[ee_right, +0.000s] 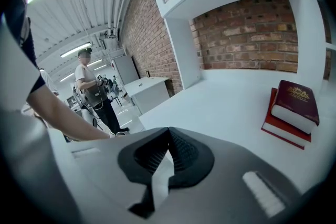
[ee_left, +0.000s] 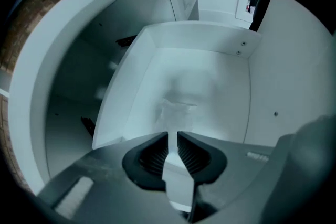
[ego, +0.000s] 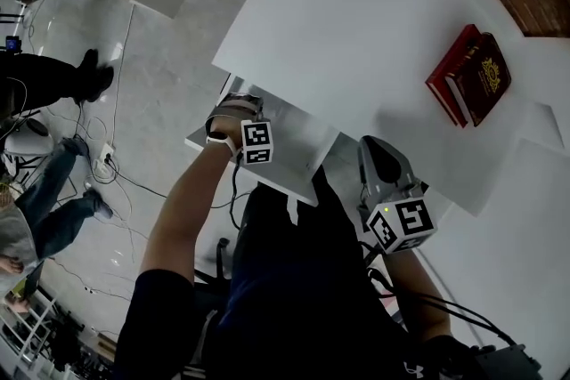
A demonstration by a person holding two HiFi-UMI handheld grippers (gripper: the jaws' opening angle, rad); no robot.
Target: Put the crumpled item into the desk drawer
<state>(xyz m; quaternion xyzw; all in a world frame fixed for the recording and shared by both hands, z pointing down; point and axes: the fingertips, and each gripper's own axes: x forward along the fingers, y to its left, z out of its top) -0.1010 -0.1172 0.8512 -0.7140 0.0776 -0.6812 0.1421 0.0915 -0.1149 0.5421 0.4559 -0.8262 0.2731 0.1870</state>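
Slightly parted, the left gripper (ee_left: 173, 135) pinches nothing. Its jaws point down into the open desk drawer (ee_left: 231, 86), and the crumpled item (ee_left: 176, 108), pale and blurred, sits inside just past their tips, apparently released there. The right gripper (ee_right: 168, 132), jaws pressed together and empty, idles above the desk (ee_right: 226, 102), well apart from the stacked books (ee_right: 291, 110).

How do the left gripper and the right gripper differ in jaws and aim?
The left gripper has its jaws a narrow gap apart; the right gripper has its tips touching. The left gripper points down into the open drawer, with the crumpled white item inside; the right gripper points across the desk top that bears two red books. Both hold nothing.
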